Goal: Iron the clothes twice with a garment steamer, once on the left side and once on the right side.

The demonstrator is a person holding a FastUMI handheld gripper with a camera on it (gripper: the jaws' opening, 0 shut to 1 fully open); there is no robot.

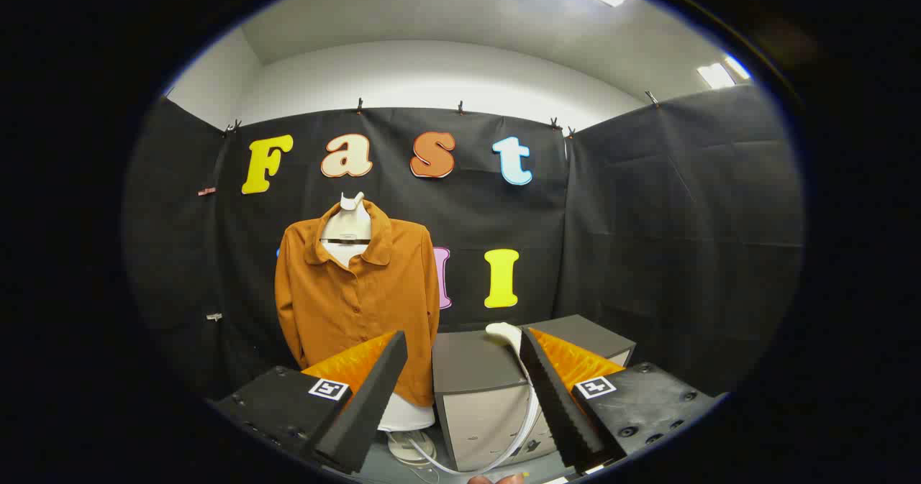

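Your gripper (pixel 460 340) has its fingers spread wide, with nothing held between them. The left finger's tip rises in front of the lower hem of the shirt, and the right finger's tip stands just beside the white head of the garment steamer (pixel 504 333).

The orange-brown shirt (pixel 356 297) hangs on a white mannequin torso (pixel 347 229), ahead of your fingers and toward the left one. It is a collared, button-front shirt with long sleeves hanging down at both sides, and it faces you. The white bottom of the torso shows under the hem, just beyond the left finger, and a pale round base (pixel 411 446) sits below it on the desk (pixel 439 469).

Beside the shirt, in the gap between your fingers, a grey box-shaped unit (pixel 478 390) stands on the desk, with a second grey box (pixel 586 336) behind it near the right finger. The steamer's white head rests at the top of the nearer box, close to the tip of your right finger. A white hose (pixel 529 412) runs down from it along the inner edge of the right finger and curves across the front of the box toward the mannequin's base.

The steamer is apart from your fingers' grip: neither finger presses on it. Whether the right finger touches the hose cannot be told.
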